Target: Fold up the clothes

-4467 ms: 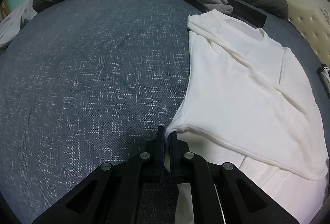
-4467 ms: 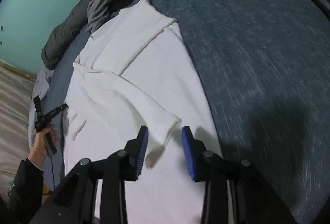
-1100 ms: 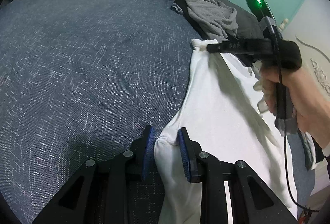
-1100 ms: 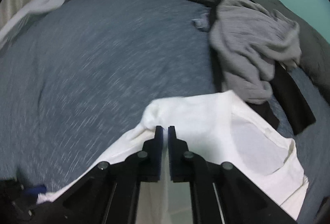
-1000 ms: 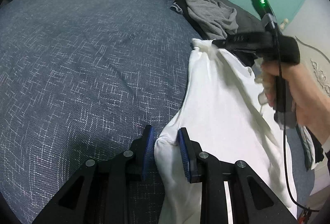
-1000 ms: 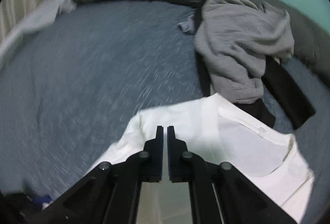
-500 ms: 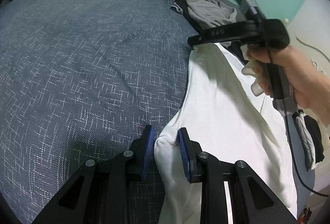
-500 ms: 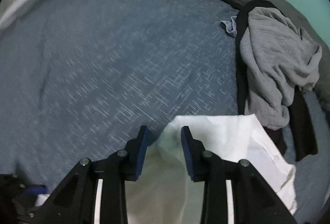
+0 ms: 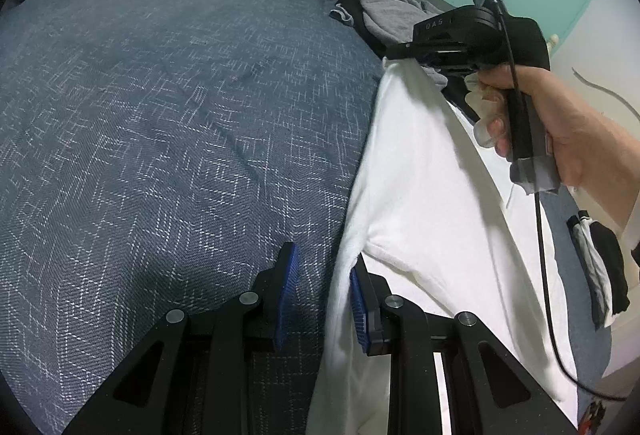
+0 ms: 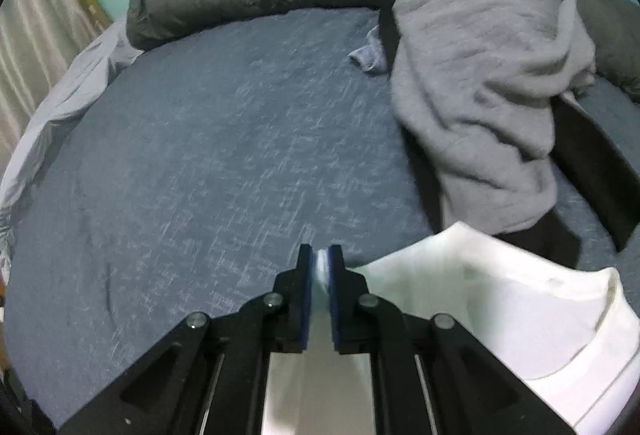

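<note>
Shirt [image 10: 500, 315] corner pinched as right tool [image 10: 320, 263] closes; left tool [image 9: 322, 287] spread, left view only.

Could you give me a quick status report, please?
Left hand-held gripper open beside white shirt edge. Right hand-held gripper closing on its corner. Grey garment lies just beyond.

White cotton T-shirt [image 9: 420, 195] lies along the right edge of the blue woven bedspread [image 9: 160, 115]. Left gripper [image 9: 322, 293], blue pads apart w/ the shirt's edge against the right pad. Right gripper [image 9: 394, 53], held in a bare hand [image 9: 560, 123], prob. pinches the shirt's far corner; tips hard to see.
</note>
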Available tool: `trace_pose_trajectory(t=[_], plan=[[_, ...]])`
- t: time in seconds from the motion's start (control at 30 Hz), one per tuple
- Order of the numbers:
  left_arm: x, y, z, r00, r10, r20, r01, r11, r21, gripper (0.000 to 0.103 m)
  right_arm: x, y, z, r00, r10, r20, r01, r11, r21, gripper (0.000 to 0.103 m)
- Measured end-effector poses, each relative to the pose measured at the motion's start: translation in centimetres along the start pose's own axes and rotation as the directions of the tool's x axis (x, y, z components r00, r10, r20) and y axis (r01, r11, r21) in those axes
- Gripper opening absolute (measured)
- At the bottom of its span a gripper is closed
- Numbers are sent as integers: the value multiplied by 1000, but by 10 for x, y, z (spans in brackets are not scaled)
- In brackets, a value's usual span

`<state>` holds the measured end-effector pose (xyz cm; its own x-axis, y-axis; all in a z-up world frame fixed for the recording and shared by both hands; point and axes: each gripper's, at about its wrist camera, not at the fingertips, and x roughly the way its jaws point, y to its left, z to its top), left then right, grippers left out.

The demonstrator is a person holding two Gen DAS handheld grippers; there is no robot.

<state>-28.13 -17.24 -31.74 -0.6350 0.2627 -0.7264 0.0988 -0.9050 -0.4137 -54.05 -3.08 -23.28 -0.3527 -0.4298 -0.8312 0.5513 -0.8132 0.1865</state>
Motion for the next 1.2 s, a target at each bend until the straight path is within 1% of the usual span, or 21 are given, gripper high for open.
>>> trace_pose_trajectory(t=[0.07,0.13,0.2,0.37,0.57,0.6,0.63,0.67,0.73,0.83,0.93,1.1,1.2], plan=[[-1,2,1,1000,-17,4,17,1000,-22,26,5,6,-1,1000,12,-13,-12,1000,-29,7],[-4,3,3,1000,-28,5,28,999,-39,26,4,7,-3,1000,11,-14,-11,1000,-23,7],[-6,2,4,999,-30,11,30,999,-38,26,2,3,-8,1000,17,-11,-17,1000,-16,7],[-12,2,8,998,-35,52,37,999,-37,26,0,3,-10,1000,25,-9,-25,1000,-12,7],[-14,5,10,997,-44,64,47,998,-39,29,2,1,-13,999,37,-13,-37,999,-19,7],[-15,5,11,997,-44,65,47,998,-41,30,2,1,-13,999,38,-13,-38,999,-22,7],[-16,6,11,997,-45,66,48,998,-43,35,2,1,-13,999,39,-13,-39,999,-24,7],[-17,6,11,996,-46,71,49,998,-43,36,1,0,-13,999,41,-11,-41,999,-18,7],[-18,6,11,996,-55,75,59,997,-48,36,-1,-1,-15,999,44,-8,-44,999,-11,7],[-22,4,11,993,-54,106,60,997,-51,36,-1,0,-15,999,44,-9,-44,999,-16,7],[-24,0,12,993,-53,106,57,998,-39,36,-2,0,-15,999,43,-8,-43,999,-12,7],[-30,1,12,992,-58,112,64,996,-55,36,-3,1,-17,999,39,-10,-40,999,-13,7],[-27,-1,14,995,-58,82,61,997,-40,36,-1,2,-17,999,38,-9,-38,999,-12,7]])
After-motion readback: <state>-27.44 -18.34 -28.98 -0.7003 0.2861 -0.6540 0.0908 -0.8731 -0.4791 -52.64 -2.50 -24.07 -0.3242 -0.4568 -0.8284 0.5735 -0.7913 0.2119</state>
